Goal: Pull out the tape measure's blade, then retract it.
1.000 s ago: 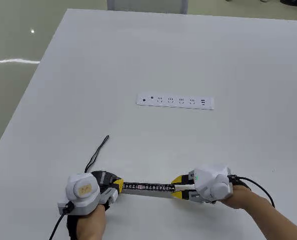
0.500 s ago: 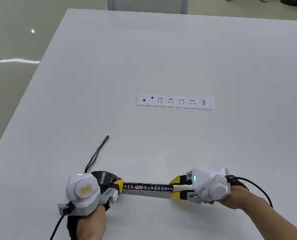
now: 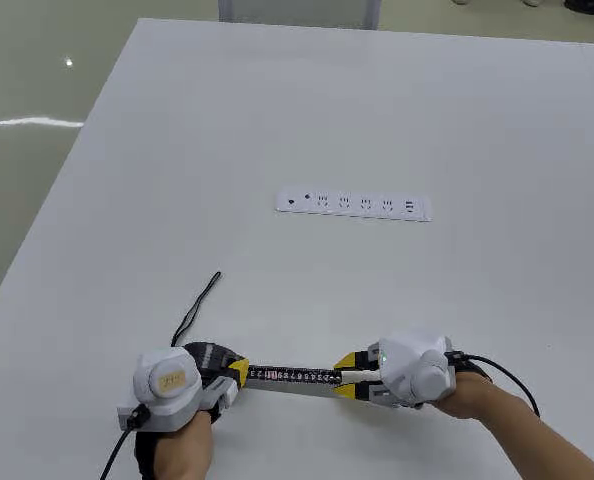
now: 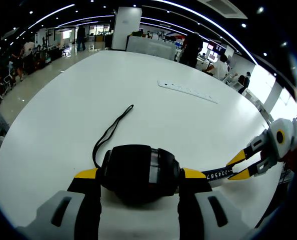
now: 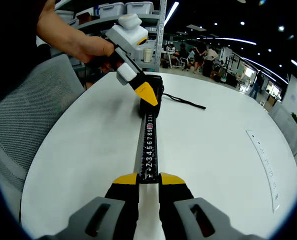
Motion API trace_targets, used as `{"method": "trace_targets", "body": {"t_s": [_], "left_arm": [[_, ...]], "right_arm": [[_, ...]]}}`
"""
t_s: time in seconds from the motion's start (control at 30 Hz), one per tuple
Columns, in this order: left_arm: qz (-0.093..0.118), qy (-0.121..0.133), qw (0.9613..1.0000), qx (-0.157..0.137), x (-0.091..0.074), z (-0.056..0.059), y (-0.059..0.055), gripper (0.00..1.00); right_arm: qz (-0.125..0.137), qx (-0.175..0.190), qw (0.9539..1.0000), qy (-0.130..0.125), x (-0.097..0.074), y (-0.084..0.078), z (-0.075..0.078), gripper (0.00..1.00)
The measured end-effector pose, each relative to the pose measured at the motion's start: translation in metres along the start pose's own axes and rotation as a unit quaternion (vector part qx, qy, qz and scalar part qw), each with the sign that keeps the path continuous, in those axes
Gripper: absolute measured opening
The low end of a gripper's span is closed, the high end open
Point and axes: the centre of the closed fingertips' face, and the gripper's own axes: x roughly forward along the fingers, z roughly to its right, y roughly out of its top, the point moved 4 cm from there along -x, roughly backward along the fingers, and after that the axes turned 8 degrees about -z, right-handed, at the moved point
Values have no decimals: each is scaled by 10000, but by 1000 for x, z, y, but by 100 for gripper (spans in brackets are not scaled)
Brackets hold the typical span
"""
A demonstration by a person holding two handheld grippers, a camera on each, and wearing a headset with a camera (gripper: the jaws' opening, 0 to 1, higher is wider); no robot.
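Tape measure (image 4: 138,172) lies on the counter (image 3: 377,110), well apart from the power strip (image 3: 354,204), clamped in the left gripper (image 3: 233,373). Right gripper (image 5: 148,178) pinches the blade (image 5: 149,145). Best to feed the blade back straight and slowly, without letting it snap.

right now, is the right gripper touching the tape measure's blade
Touching. The right gripper view shows the right gripper with its yellow jaw tips shut on the end of the blade, no gap between them.
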Motion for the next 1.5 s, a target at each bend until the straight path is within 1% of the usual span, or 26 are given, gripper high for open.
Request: {"method": "trace_targets", "body": {"t_s": [0.2,0.27,0.4,0.5,0.83,1.1,1.5], "left_arm": [[7,-2,10000,7,-2,2,1,58],[8,-4,10000,-6,-5,2,1,58],[7,-14,10000,-15,-5,1,2,58],[5,-16,10000,-12,-6,2,2,58],[-6,-19,10000,24,-6,3,2,58],[-17,-40,10000,43,-3,1,1,58],[-39,-58,9999,83,-5,2,2,58]], "right_arm": [[-2,-2,10000,10,3,3,0,14],[3,-11,10000,11,3,5,1,14],[11,-19,10000,15,5,6,1,14],[8,-19,10000,22,5,7,1,14],[14,-1,10000,27,5,11,-1,14],[49,-12,10000,49,12,14,0,14],[78,12,9999,68,17,15,-1,14]]}}
